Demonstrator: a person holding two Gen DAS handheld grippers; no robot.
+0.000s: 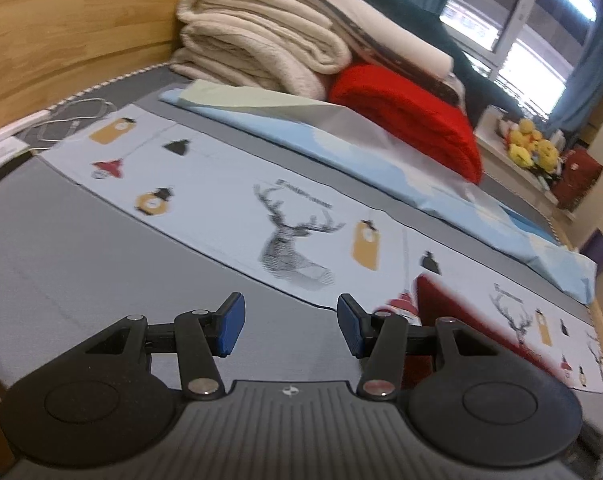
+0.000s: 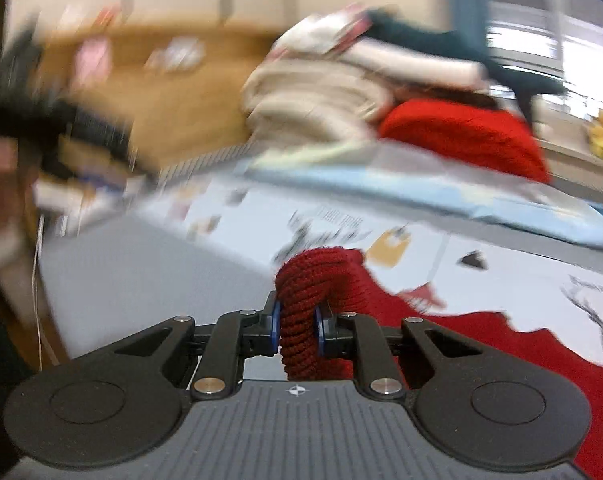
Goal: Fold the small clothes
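A dark red knitted garment (image 2: pixel 481 344) lies on the bed, spread to the right over a white printed cloth (image 2: pixel 521 280). My right gripper (image 2: pixel 297 332) is shut on a bunched fold of that knit, which bulges up between the blue pads (image 2: pixel 276 328). In the left wrist view only a strip of the same red garment (image 1: pixel 453 312) shows beyond the right finger. My left gripper (image 1: pixel 291 326) stands open over the grey mattress (image 1: pixel 101 264), nothing between its blue pads (image 1: pixel 231 326).
The white cloth with deer and lantern prints (image 1: pixel 229 200) crosses the bed. Behind it lie a light blue sheet (image 1: pixel 341 136), a bright red blanket (image 1: pixel 413 116) and a stack of beige blankets (image 1: pixel 261 40). A wooden headboard (image 1: pixel 73 32) and white cable (image 1: pixel 61 124) sit left.
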